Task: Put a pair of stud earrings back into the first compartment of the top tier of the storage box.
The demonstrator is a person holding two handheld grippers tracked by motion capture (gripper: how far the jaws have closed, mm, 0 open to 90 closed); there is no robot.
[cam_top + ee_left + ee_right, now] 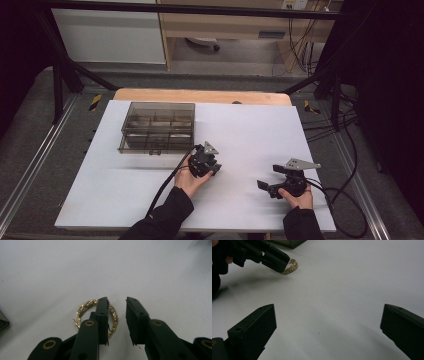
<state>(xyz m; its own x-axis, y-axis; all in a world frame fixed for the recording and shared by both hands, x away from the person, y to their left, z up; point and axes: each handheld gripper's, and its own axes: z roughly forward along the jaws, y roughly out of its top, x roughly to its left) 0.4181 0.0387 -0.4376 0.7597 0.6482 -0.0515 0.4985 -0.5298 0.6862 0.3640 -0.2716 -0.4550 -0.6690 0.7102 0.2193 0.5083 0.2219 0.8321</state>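
Note:
A gold twisted hoop (82, 306), like a bangle or large earring, lies flat on the white table. My left gripper (117, 300) points down over it. Its left jaw covers the middle of the hoop, and the hoop's right rim sits in the narrow gap between the jaws. The pads stand apart and neither presses on the rim. In the right gripper view the left gripper (279, 263) hovers at the hoop (291, 266), tips almost on the table. My right gripper (329, 307) rests wide open near the table's front right, holding nothing. The high view has the left gripper (214, 170) mid-table and the right gripper (265, 187) to its right.
A smoky clear compartment box (157, 127) stands at the back left of the white tabletop (250, 130), a hand's length beyond the left gripper. Cables trail from both grippers toward the front edge. Dark frame posts flank the table.

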